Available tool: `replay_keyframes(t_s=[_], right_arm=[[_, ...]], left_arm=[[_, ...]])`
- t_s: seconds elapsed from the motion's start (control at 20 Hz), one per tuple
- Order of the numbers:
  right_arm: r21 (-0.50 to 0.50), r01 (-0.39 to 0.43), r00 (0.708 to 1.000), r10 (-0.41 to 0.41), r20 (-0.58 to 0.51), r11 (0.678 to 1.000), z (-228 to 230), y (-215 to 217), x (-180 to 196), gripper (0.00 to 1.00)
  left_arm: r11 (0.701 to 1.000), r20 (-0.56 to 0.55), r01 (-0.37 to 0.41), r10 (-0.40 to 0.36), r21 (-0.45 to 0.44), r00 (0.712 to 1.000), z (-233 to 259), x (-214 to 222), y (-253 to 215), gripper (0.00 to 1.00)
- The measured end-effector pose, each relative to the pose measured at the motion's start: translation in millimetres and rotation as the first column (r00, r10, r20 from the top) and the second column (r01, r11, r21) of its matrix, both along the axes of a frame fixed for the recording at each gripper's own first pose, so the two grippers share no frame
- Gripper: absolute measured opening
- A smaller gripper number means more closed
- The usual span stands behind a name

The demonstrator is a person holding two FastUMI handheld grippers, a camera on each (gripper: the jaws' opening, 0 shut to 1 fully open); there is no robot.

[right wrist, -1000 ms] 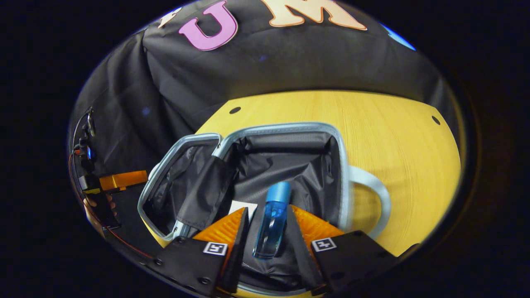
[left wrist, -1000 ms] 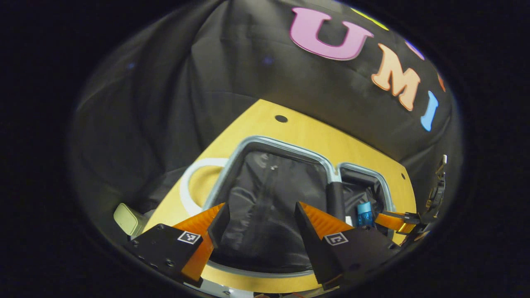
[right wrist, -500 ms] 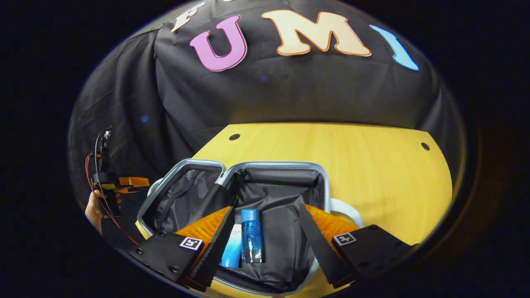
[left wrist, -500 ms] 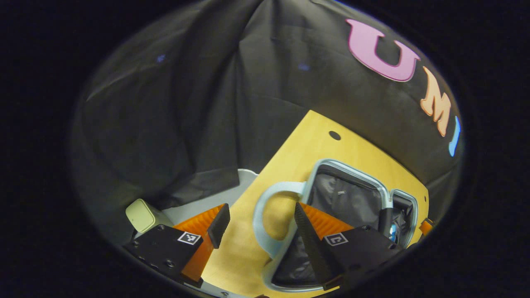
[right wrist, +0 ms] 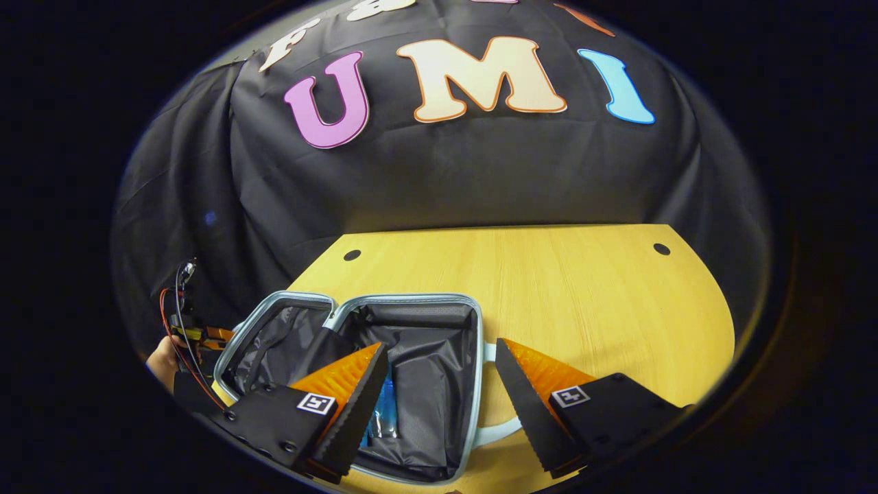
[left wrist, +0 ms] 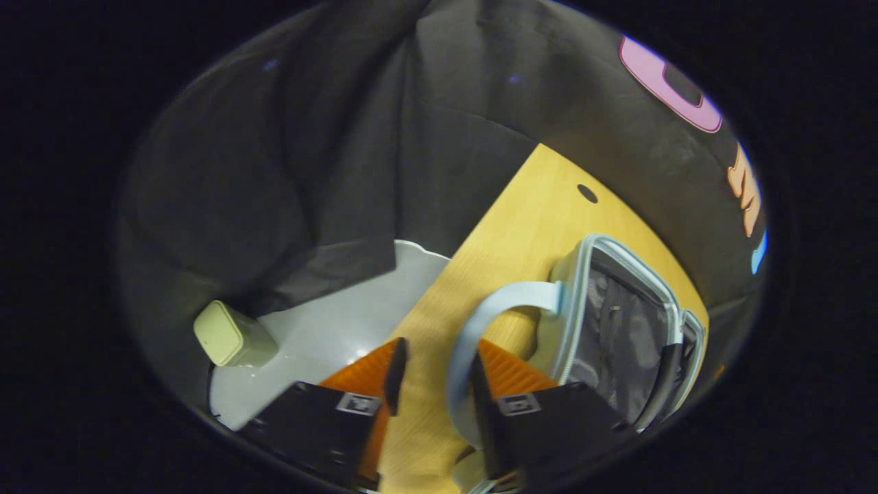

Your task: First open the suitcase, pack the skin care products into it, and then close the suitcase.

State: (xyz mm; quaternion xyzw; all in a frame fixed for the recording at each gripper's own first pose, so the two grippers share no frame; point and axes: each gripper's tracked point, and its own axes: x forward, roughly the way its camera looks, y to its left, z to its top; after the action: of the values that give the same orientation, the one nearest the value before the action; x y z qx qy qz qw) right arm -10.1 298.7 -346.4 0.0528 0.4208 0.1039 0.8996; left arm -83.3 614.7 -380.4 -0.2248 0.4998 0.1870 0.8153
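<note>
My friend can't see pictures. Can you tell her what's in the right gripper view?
An open suitcase with dark lining lies on a yellow wooden table, a blue bottle inside it. The right gripper hangs open above it.

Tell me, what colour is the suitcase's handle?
Pale blue. The handle shows best in the left gripper view, arching off the open suitcase over the wooden table.

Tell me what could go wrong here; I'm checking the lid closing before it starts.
The left gripper straddles the pale blue suitcase handle without pinching it, so it could slip off. The black fabric strap across the open pale blue suitcase might catch in the rim. The blue bottle lies loose and could roll.
</note>
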Motion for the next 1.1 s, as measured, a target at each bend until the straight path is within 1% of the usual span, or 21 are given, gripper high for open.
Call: replay_keyframes(t_s=[0.05,0.1,0.2,0.25,0.3,0.35,0.55,0.6,0.65,0.7,0.8,0.85,0.9,1.1], right_arm=[[0.001,-0.004,1.000,0.004,0.001,1.000,0.9,-1.0,-2.0,0.98],[0.003,-0.011,1.000,0.011,0.011,1.000,3.3,-1.2,-4.8,0.98],[0.002,-0.027,0.999,0.027,0.034,1.000,7.8,-4.8,-6.2,0.98],[0.007,-0.035,0.999,0.035,0.036,0.999,10.4,-6.6,-7.9,0.94],[0.016,-0.040,0.998,0.039,0.044,0.999,13.1,-6.9,-10.3,0.98],[0.018,-0.038,0.998,0.037,0.053,0.999,16.8,-9.9,-11.1,0.98],[0.056,-0.050,0.997,0.047,0.068,0.997,25.1,-20.1,-19.0,0.98],[0.066,-0.054,0.996,0.050,0.073,0.996,28.0,-23.4,-19.1,0.94],[0.078,-0.057,0.995,0.051,0.080,0.995,31.6,-27.4,-19.4,0.98],[0.087,-0.061,0.995,0.054,0.083,0.994,32.9,-31.5,-21.0,0.98],[0.101,-0.070,0.994,0.061,0.091,0.992,38.3,-42.3,-23.7,0.98],[0.107,-0.071,0.994,0.061,0.094,0.992,41.1,-49.7,-23.7,0.98],[0.118,-0.070,0.994,0.059,0.093,0.990,42.9,-56.3,-24.5,0.98],[0.145,-0.059,0.994,0.045,0.102,0.988,52.7,-83.7,-27.3,0.98]], left_arm=[[1.000,-0.013,0.011,-0.011,0.017,1.000,0.2,-0.2,0.7,0.29],[0.998,-0.017,0.042,-0.041,0.040,0.999,4.3,-0.8,1.5,0.12],[0.995,0.006,0.071,-0.071,0.075,0.997,19.7,6.8,-1.9,0.08],[0.993,0.014,0.065,-0.066,0.103,0.998,28.2,7.3,-3.3,0.04],[0.988,0.040,0.062,-0.068,0.141,0.997,40.1,12.4,-0.9,0.03],[0.984,0.054,0.072,-0.082,0.164,0.995,54.7,11.8,-2.8,0.01],[0.951,0.113,0.123,-0.161,0.284,0.981,119.3,20.7,-20.2,0.01],[0.941,0.129,0.140,-0.187,0.307,0.974,135.1,27.1,-29.3,0.01],[0.931,0.135,0.151,-0.206,0.332,0.969,149.5,29.1,-37.5,0.00],[0.921,0.139,0.161,-0.222,0.356,0.965,162.7,31.8,-44.4,0.00],[0.905,0.155,0.174,-0.250,0.389,0.956,187.9,34.3,-60.3,0.00],[0.899,0.158,0.174,-0.256,0.402,0.954,199.0,34.4,-66.8,0.03],[0.897,0.161,0.171,-0.255,0.407,0.953,209.0,34.8,-73.8,0.00],[0.894,0.204,0.141,-0.246,0.425,0.948,235.5,38.0,-102.0,0.00]])
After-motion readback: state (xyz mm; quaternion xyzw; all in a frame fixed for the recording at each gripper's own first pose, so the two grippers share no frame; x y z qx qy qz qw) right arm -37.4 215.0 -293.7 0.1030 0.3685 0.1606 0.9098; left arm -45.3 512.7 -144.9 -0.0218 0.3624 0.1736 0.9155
